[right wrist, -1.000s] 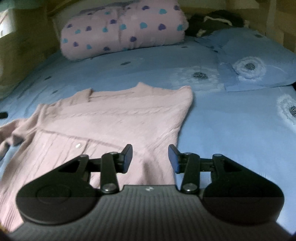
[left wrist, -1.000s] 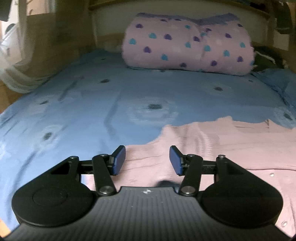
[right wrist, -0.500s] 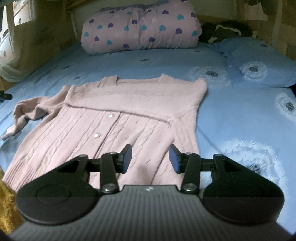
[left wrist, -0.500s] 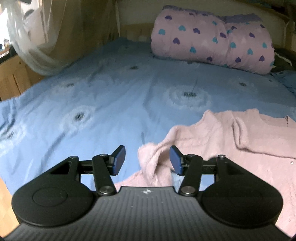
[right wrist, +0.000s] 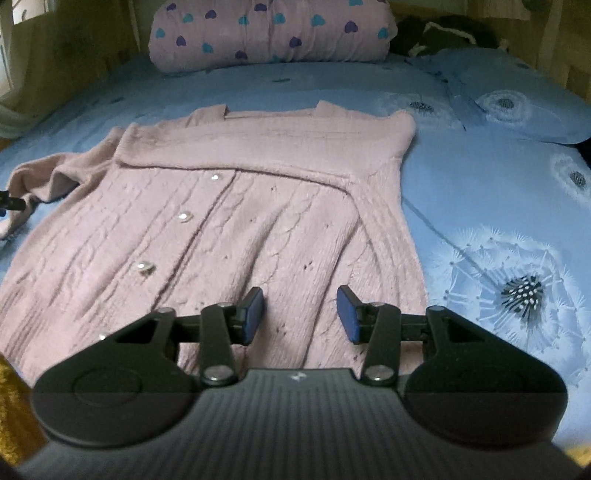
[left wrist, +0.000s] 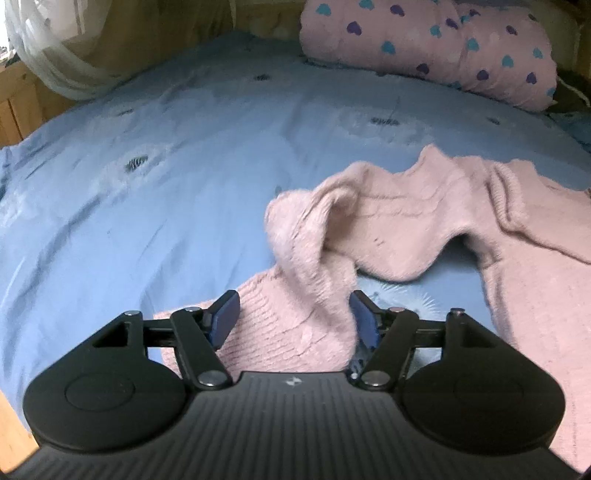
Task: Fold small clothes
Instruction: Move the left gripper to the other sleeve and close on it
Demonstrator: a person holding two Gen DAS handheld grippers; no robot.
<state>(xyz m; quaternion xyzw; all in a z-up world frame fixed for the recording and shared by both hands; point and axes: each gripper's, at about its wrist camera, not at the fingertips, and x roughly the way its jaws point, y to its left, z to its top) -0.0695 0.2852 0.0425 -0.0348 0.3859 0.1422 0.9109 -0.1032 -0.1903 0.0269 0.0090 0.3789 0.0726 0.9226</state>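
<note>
A small pink knit cardigan (right wrist: 229, 206) with silver buttons lies flat on the blue bedsheet (right wrist: 480, 206), its right sleeve folded across the chest. Its left sleeve (left wrist: 314, 266) is bunched and rumpled. My left gripper (left wrist: 293, 317) is open, with the sleeve's cuff lying between its blue pads. My right gripper (right wrist: 301, 314) is open and empty, low over the cardigan's hem on the right side. The left gripper's tip shows at the left edge of the right wrist view (right wrist: 9, 203) by the sleeve.
A rolled pink blanket with hearts (right wrist: 273, 33) lies at the head of the bed. A blue pillow (right wrist: 517, 99) sits at the right, with dark clothes (right wrist: 443, 33) behind it. White netting (left wrist: 55, 48) hangs at the left by the wooden bed frame (left wrist: 14, 110).
Both grippers have drawn back toward the foot of the bed. The left gripper has come onto the bunched left sleeve, which now lies between its open pads. The right gripper sits over the hem.
</note>
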